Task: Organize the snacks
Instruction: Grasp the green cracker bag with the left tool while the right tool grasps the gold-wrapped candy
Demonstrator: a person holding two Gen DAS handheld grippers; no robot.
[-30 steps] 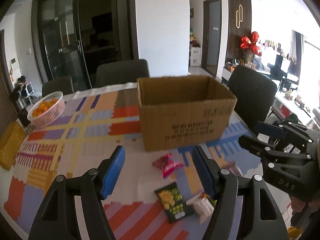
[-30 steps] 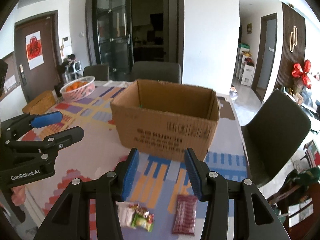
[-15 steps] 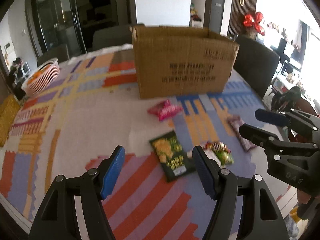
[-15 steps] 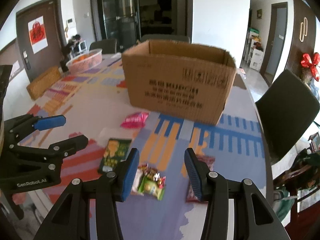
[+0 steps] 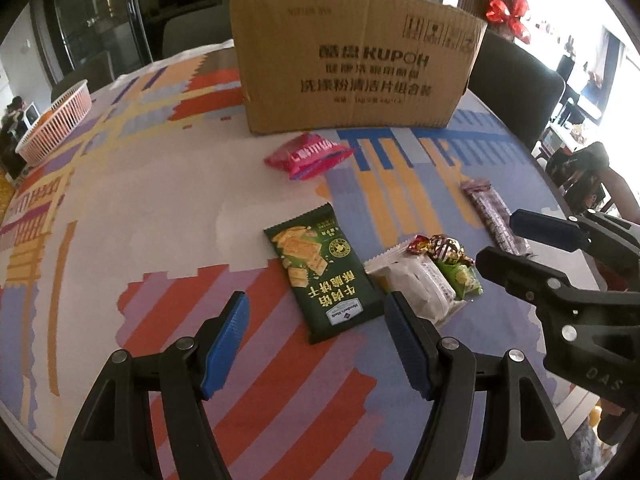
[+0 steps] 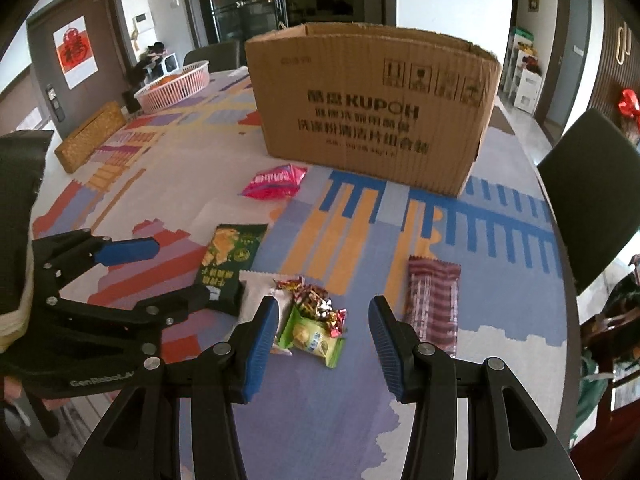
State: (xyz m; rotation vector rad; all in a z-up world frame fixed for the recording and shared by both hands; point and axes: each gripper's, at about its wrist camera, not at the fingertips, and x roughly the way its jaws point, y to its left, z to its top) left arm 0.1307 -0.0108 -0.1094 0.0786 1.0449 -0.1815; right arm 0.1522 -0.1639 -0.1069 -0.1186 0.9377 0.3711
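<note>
Both tongs are spread wide with nothing in them — the left gripper (image 5: 316, 332) hangs just above the near end of the green bag (image 5: 322, 270), the right gripper (image 6: 322, 334) over the candy pile (image 6: 314, 320). A white pack (image 5: 416, 282) lies touching the bag and the candies, with a purple bar (image 6: 434, 304) off to the right. Further out, a pink packet (image 5: 308, 154) lies just in front of the box (image 5: 356, 60), on the tablecloth (image 5: 140, 208). Orange basket (image 6: 174, 86) sits far left.

A home dining room: dark chairs (image 6: 592, 196) surround the patterned-cloth table (image 6: 168, 152), a fruit basket (image 6: 176, 86) sits on it, glass doors (image 6: 244, 0) stand beyond it.
</note>
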